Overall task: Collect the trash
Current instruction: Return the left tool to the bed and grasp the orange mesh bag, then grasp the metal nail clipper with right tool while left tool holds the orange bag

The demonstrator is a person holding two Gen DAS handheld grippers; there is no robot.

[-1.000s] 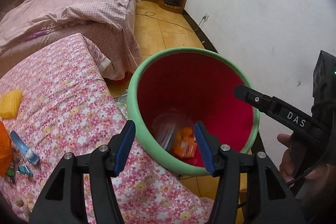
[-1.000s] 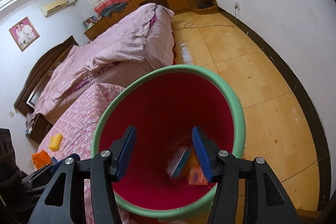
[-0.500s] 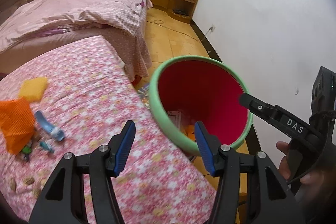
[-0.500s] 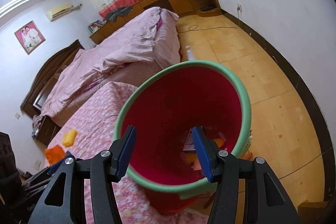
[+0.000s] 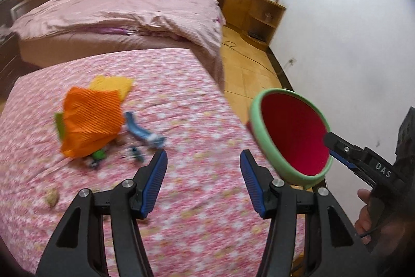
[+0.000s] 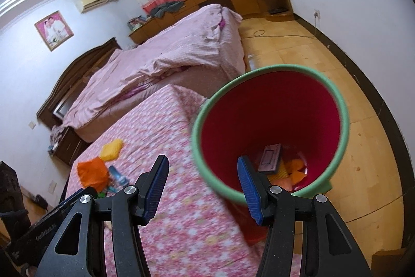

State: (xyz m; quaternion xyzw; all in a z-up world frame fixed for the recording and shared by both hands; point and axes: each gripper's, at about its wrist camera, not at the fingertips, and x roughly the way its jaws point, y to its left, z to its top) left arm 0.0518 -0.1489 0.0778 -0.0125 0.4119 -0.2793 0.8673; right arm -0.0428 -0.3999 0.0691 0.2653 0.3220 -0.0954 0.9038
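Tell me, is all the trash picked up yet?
Not yet. Some is done: the red bin already holds a flat box and orange wrappers. Nothing is in hand: the left gripper and the right gripper are both open and empty. Left on the flowery table: an orange wrapper, a yellow piece, a blue tube and small bits.

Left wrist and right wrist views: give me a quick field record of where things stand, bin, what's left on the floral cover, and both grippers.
bin: red trash bin with green rim, beside the floral cover's edge
bin contents: flat dark box and orange wrappers at the bottom
on cover: orange bag, yellow sponge, blue tube, small scraps, blurred
left gripper: open, empty, above the cover
right gripper: open, empty, near the bin's rim
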